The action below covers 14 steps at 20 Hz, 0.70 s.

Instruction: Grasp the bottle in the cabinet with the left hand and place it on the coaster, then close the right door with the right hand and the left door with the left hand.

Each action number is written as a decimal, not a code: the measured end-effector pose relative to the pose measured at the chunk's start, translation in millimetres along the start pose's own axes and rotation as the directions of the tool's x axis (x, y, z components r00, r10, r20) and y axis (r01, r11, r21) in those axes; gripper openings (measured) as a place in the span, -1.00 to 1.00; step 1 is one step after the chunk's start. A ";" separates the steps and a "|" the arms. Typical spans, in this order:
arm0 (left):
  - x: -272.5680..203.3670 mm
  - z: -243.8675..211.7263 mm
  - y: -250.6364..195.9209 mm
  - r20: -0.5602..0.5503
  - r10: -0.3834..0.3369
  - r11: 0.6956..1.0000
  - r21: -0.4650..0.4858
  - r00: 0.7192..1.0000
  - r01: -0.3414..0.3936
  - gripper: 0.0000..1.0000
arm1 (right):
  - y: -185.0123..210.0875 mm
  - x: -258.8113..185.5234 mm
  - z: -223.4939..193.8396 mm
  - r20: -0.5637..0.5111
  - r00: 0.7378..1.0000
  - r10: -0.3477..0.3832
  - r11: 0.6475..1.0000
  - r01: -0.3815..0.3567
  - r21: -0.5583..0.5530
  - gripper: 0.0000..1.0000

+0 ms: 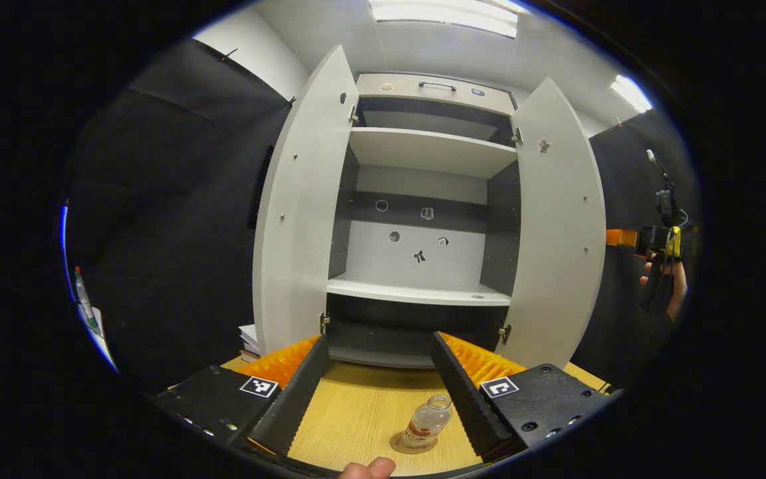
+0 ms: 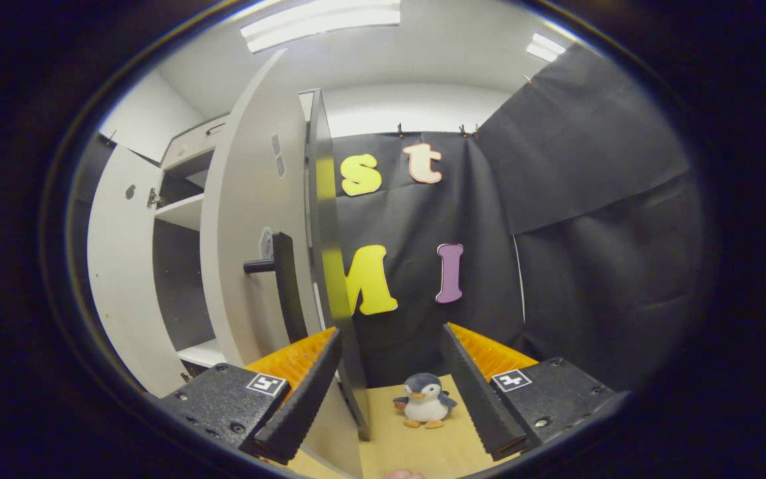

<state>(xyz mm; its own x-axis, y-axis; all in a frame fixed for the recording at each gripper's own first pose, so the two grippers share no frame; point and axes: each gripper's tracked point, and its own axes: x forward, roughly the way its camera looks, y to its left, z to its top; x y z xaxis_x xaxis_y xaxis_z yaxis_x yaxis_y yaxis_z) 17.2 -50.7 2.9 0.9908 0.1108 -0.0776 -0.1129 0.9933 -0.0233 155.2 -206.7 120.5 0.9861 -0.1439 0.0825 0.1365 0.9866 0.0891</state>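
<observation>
Two fingers of my left gripper (image 1: 375, 392) stand wide apart, clamped on nothing, with bare wooden tabletop (image 1: 356, 412) between them. The bottle (image 1: 427, 422) stands upright on the round coaster (image 1: 404, 444) on that table, just beside my right-hand finger (image 1: 466, 399) near its tip; I cannot tell whether they touch. A fingertip of the holding hand (image 1: 368, 468) peeks in at the bottom edge. My left gripper points level and straight at the cabinet (image 1: 423, 219), roughly centred on its opening. Both doors hang open: the left door (image 1: 303, 206) swung out on one side, the right door (image 1: 556, 226) on the other. The shelves (image 1: 429, 150) I can see carry nothing but small stickers on the back panel. Beyond the right door, in my left gripper view, a hand (image 1: 674, 286) holds the other gripper up at about mid-door height.

On my right gripper (image 2: 389, 386) the fingers are likewise spread, gripping nothing. The edge of the right door (image 2: 330, 266) runs down just inside my left-hand finger (image 2: 306, 392), with its dark handle (image 2: 283, 286) sticking out beside it. A plush penguin (image 2: 425, 400) sits on the table between the fingers, farther off.
</observation>
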 end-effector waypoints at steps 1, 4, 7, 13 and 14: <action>-2.0 0.2 -0.5 -0.001 -0.001 1.000 0.002 1.000 0.001 0.89 | 10.2 -2.5 -0.5 0.005 1.000 0.018 1.000 -0.018 -0.024 0.95; -3.0 2.3 0.8 0.003 0.006 1.000 -0.002 1.000 -0.006 0.89 | 40.6 -10.5 -2.1 0.004 0.996 0.086 0.993 -0.086 -0.080 0.94; -5.0 3.4 1.1 0.006 0.003 1.000 -0.009 1.000 -0.003 0.89 | 73.1 -15.0 -9.1 -0.008 0.987 0.163 0.985 -0.164 -0.062 0.93; -14.2 2.0 18.8 0.000 0.063 0.998 -0.031 0.998 -0.063 0.89 | 126.3 -3.9 -18.4 -0.032 0.955 0.294 0.955 -0.295 -0.035 0.94; -16.1 2.2 21.6 -0.001 0.075 0.996 -0.037 0.997 -0.075 0.89 | 135.7 -1.0 -22.0 -0.044 0.947 0.317 0.948 -0.318 -0.027 0.82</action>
<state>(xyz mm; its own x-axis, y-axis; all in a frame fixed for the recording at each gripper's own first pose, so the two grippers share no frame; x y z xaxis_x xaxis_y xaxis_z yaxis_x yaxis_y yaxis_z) -1.0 -31.0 5.8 0.9795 0.1849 -0.0802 -0.1895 0.9804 -0.0544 174.8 -71.0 110.7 0.9817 0.1798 0.0624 -0.1819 0.9828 0.0311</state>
